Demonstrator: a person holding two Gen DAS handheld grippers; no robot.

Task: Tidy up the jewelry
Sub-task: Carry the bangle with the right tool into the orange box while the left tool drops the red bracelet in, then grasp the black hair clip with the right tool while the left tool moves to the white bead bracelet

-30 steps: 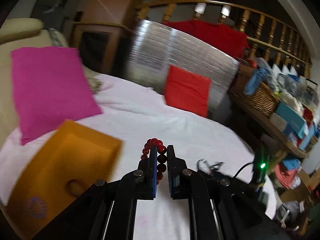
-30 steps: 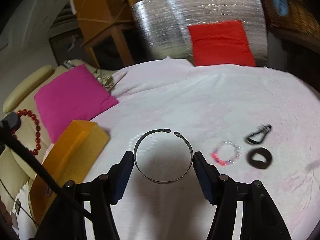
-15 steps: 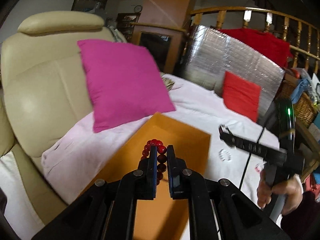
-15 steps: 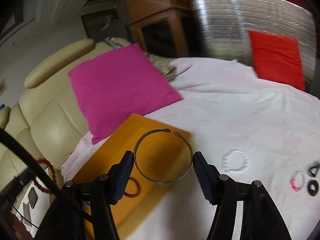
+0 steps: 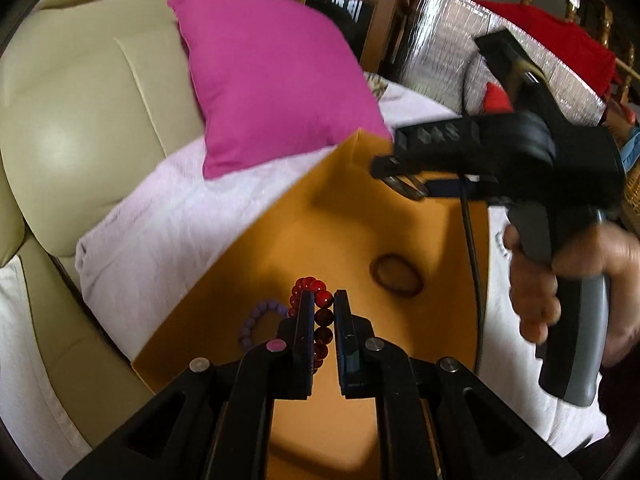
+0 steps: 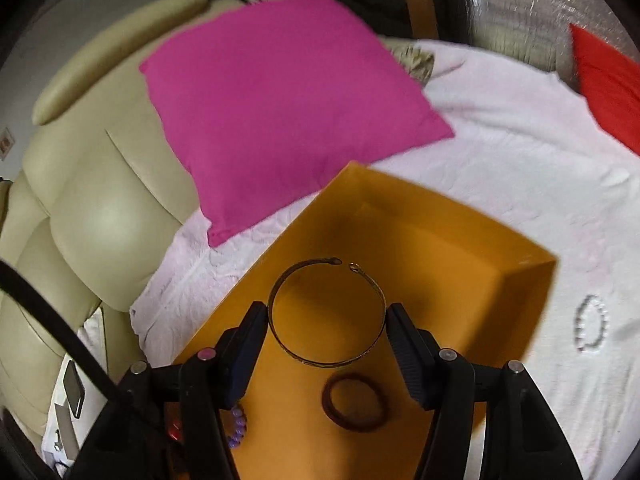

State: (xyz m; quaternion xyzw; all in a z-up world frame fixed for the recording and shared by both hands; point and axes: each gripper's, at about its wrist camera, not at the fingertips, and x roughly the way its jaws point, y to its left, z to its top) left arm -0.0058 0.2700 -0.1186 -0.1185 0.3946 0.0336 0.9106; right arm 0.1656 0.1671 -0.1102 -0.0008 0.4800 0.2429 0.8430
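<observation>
Left gripper (image 5: pixel 323 312) pinches red bead bracelet (image 5: pixel 316 300) above orange box (image 5: pixel 320 216). Purple beads (image 5: pixel 260 318) and dark ring (image 5: pixel 396 275) inside box. Right gripper (image 5: pixel 404 186) maybe holds metal bangle; blurry
</observation>
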